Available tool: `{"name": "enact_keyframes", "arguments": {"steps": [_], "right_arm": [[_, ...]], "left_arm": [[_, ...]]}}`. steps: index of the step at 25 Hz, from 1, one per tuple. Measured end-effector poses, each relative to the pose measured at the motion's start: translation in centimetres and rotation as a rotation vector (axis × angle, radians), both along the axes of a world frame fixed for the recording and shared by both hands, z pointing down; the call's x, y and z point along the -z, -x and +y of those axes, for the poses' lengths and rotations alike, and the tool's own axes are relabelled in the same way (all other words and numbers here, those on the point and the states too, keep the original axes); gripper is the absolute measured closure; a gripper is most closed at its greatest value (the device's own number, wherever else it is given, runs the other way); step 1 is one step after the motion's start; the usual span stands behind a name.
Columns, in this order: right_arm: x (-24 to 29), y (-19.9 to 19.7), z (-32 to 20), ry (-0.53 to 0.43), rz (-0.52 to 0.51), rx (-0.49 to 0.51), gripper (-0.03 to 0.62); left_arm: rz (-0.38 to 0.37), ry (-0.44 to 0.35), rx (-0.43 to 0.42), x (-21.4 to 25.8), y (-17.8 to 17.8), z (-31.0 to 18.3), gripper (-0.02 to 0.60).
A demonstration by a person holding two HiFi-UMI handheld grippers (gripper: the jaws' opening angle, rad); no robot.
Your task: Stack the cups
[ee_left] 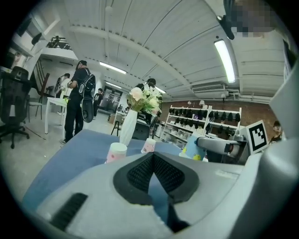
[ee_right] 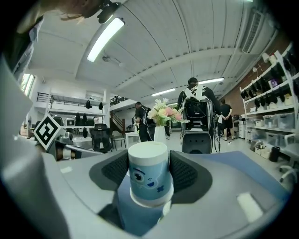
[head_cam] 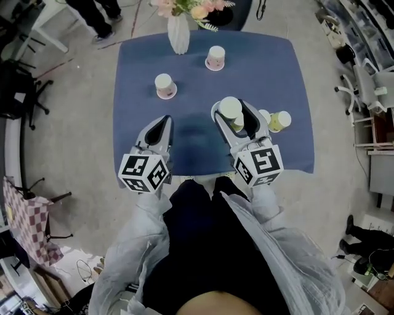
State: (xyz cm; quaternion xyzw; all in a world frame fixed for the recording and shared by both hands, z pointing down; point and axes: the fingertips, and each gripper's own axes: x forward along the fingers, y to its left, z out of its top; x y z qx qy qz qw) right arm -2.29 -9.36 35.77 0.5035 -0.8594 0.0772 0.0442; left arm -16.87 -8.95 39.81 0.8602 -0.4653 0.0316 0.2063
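Two pink paper cups (head_cam: 165,85) (head_cam: 215,58) stood upside down, apart, on the blue cloth surface (head_cam: 141,61), and a yellow cup (head_cam: 281,120) lay tipped near its right edge. The right gripper (head_cam: 233,114) was clamped on a blue cartoon-face paper cup (ee_right: 148,175), base up, apparently clear of the cloth, and the left gripper (head_cam: 161,123) was pinched closed on nothing. Brought down off-centre, that light cup could topple an unsteadied pink one; no cup showed contents, and only the white vase (head_cam: 178,34) held flowers (head_cam: 191,7).

A large open lab or workshop hall: strip lights (ee_left: 225,60) on a ribbed ceiling (ee_left: 163,42), stocked shelving racks (ee_left: 205,122) along one wall, office chairs (ee_left: 13,102), bare grey floor (head_cam: 74,123).
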Motion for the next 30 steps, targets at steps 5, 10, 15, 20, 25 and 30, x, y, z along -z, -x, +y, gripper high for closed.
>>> {"name": "enact_keyframes", "arguments": {"steps": [5, 10, 15, 20, 25, 30], "right_arm": [[0.2, -3.3, 0.5, -0.003, 0.008, -0.052, 0.313], [-0.3, -6.3, 0.4, 0.006, 0.014, -0.097, 0.313], [-1.3, -8.7, 0.1, 0.027, 0.012, -0.131, 0.313], [-2.7, -9.9, 0.0, 0.048, 0.013, -0.139, 0.313], [-3.6, -10.3, 0.0, 0.051, 0.012, -0.136, 0.313], [-3.7, -10.2, -0.1, 0.041, 0.003, -0.133, 0.312]], "left_arm": [[-0.004, 0.000, -0.045, 0.3, -2.6, 0.2, 0.583], [-0.014, 0.018, -0.060, -0.2, -4.3, 0.6, 0.584], [-0.019, 0.042, -0.054, -0.8, -4.9, 0.8, 0.583], [-0.029, 0.060, -0.042, -1.7, -5.3, 1.1, 0.583], [-0.031, 0.072, -0.032, -2.3, -5.7, 1.3, 0.583], [-0.033, 0.079, -0.027, -2.6, -5.7, 1.5, 0.584]]}}
